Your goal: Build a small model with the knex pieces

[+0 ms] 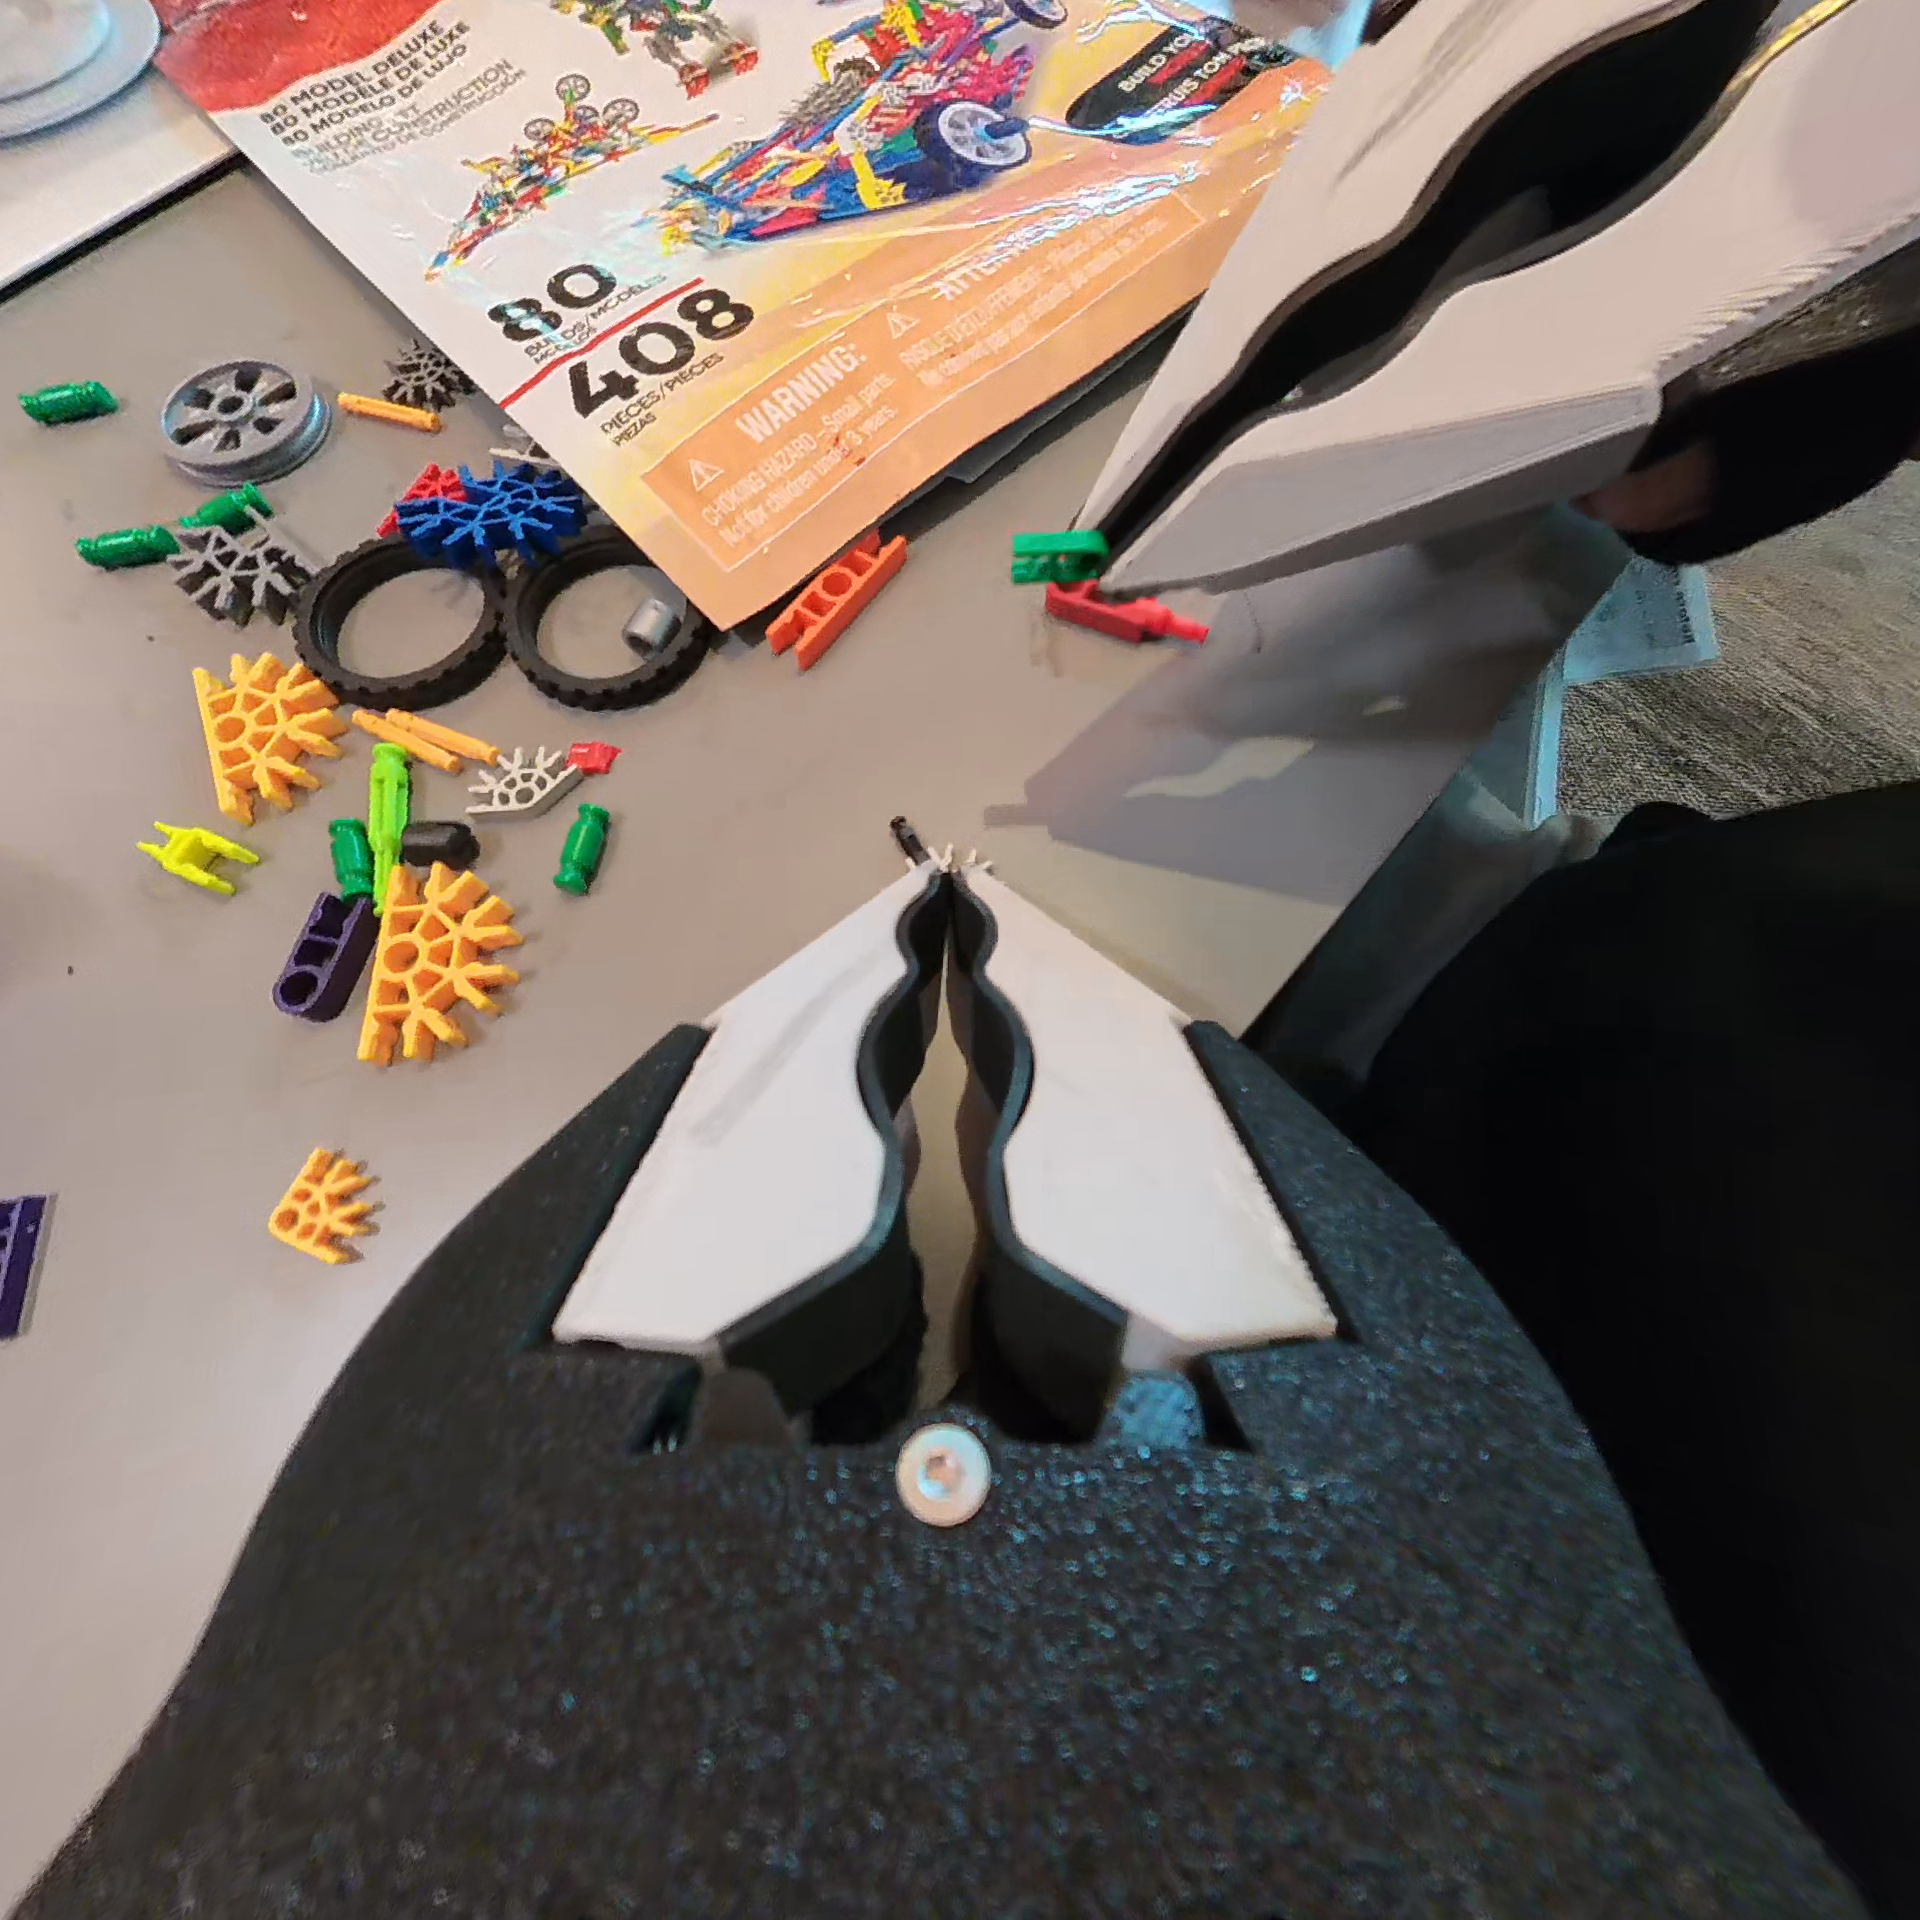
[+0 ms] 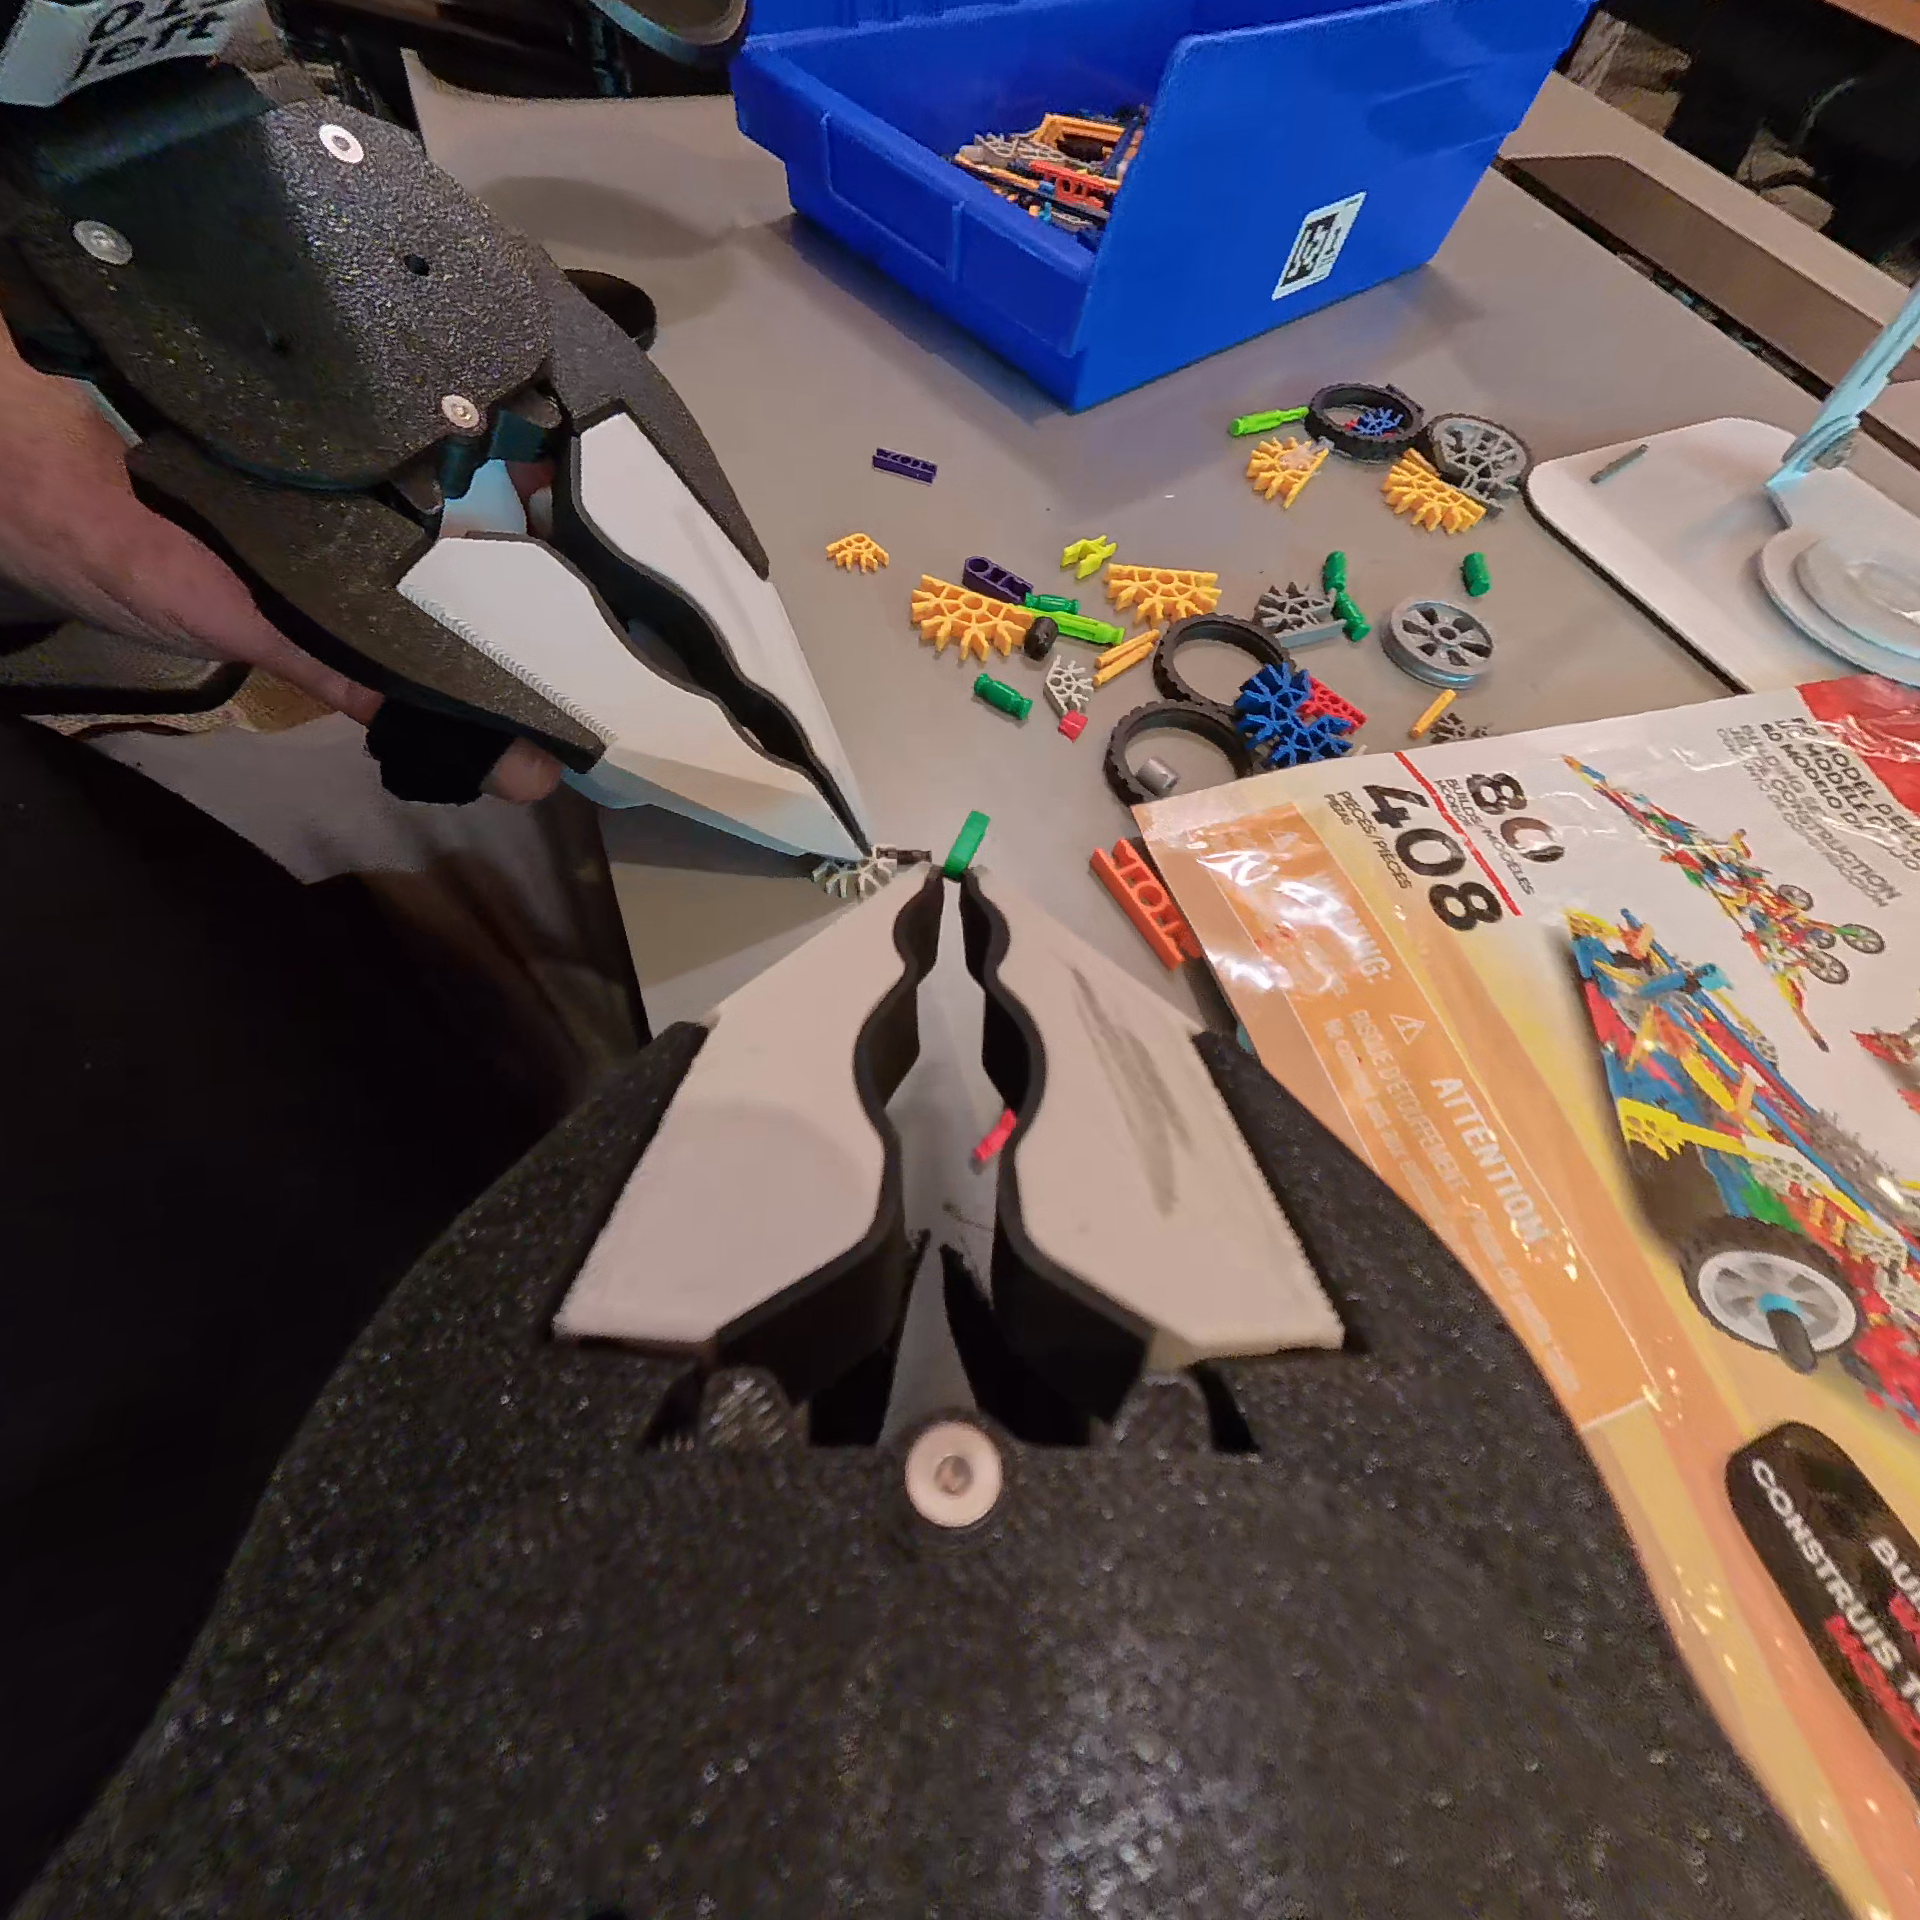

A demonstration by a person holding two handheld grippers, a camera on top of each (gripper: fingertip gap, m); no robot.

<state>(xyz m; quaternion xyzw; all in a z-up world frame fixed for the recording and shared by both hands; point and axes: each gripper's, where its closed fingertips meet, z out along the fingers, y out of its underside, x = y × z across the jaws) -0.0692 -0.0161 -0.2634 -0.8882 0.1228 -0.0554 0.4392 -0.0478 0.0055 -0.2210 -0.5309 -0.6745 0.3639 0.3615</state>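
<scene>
My left gripper (image 1: 940, 875) is shut on a small white snowflake connector (image 1: 961, 858) with a short black rod (image 1: 906, 836) sticking out of it, low over the grey table (image 1: 790, 790). The right wrist view shows the same gripper (image 2: 864, 854) pinching that connector (image 2: 847, 876). My right gripper (image 2: 951, 881) is shut on a green connector piece (image 2: 966, 840), close beside the black rod's end (image 2: 916, 855). In the left wrist view the right gripper (image 1: 1103, 566) shows with the green piece (image 1: 1058, 556) at its tips and a red piece (image 1: 1122, 613) just under them.
A printed plastic kit bag (image 2: 1558, 1039) lies right of the grippers, an orange piece (image 2: 1138, 904) at its edge. Loose connectors, rods, two black tyres (image 1: 395, 629) and a grey wheel (image 1: 244, 421) lie scattered. A blue bin (image 2: 1143, 239) of parts stands behind. The table edge (image 1: 1351, 935) is near. Across from one pair of fingers to the other is roughly 6 cm.
</scene>
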